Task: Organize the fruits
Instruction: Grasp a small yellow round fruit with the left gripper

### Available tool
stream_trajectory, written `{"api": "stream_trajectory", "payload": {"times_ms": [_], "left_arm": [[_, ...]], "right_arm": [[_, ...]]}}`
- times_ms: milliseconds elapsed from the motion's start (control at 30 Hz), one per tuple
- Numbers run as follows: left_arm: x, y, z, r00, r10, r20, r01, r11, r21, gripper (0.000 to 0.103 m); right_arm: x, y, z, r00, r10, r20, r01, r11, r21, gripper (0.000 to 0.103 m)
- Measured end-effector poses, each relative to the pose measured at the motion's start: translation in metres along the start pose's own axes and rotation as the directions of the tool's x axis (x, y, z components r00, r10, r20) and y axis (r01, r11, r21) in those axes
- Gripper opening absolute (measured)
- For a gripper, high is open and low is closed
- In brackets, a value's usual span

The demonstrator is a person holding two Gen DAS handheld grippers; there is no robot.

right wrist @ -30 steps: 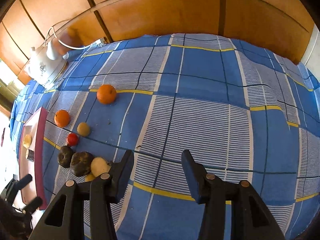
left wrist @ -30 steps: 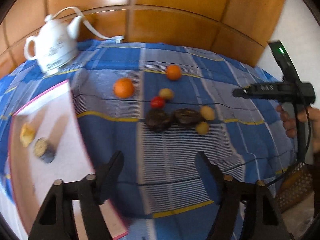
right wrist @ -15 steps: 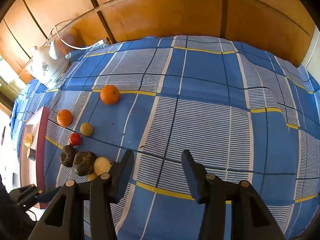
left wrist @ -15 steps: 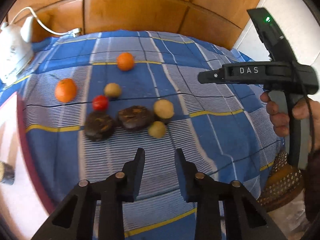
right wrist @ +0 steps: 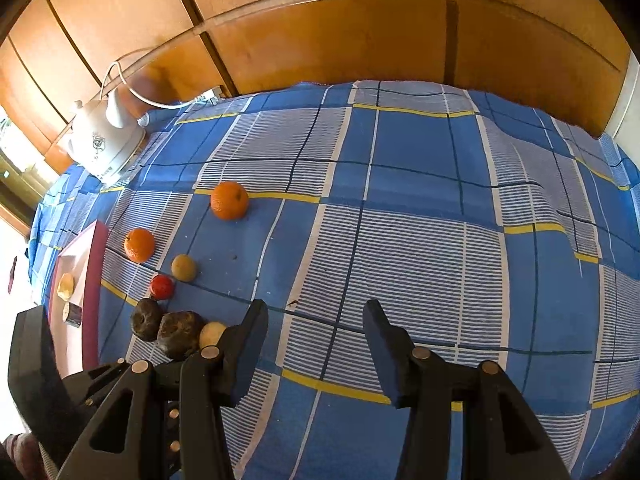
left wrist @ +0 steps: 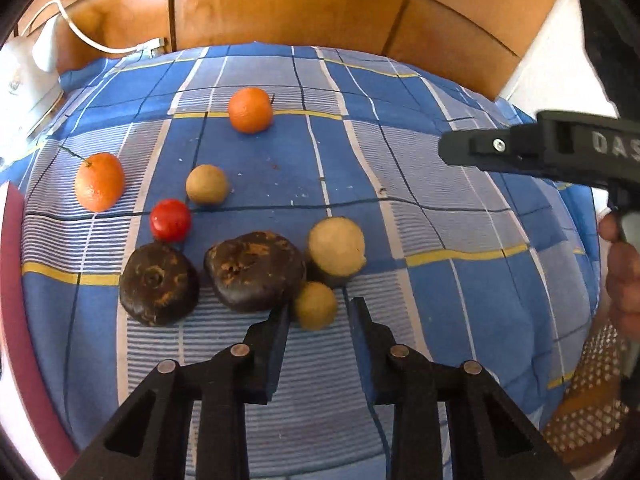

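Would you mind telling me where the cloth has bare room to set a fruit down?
The widest free patch is the cloth right of the far orange, running to the wooden panels. It is crowded at the left, from the kettle past the near orange and dark fruits to the tray.

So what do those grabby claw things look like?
Both are black plastic. The left gripper and the right gripper each have two flat, wedge-shaped fingers with blue inner faces and round silver bolts. From the side, the right one shows grey letters "DAS".
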State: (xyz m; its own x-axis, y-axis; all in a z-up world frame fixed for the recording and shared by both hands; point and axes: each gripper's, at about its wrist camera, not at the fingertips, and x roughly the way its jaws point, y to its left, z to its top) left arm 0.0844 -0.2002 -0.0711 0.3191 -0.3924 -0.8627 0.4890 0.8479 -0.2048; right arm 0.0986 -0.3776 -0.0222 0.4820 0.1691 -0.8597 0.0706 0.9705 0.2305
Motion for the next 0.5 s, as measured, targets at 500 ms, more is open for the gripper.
{"api": "stream_trajectory", "payload": {"times_ms": [500], "left_arm": [[-0.034,0.027,-0.047,0.999,0.028,0.038,-0.031,0.997,0.070,0.024]], "right_arm": [[0.002,0.006,-0.004,1.000,-0.025,0.000,0.025,0.998,-0.052,0.050]]}}
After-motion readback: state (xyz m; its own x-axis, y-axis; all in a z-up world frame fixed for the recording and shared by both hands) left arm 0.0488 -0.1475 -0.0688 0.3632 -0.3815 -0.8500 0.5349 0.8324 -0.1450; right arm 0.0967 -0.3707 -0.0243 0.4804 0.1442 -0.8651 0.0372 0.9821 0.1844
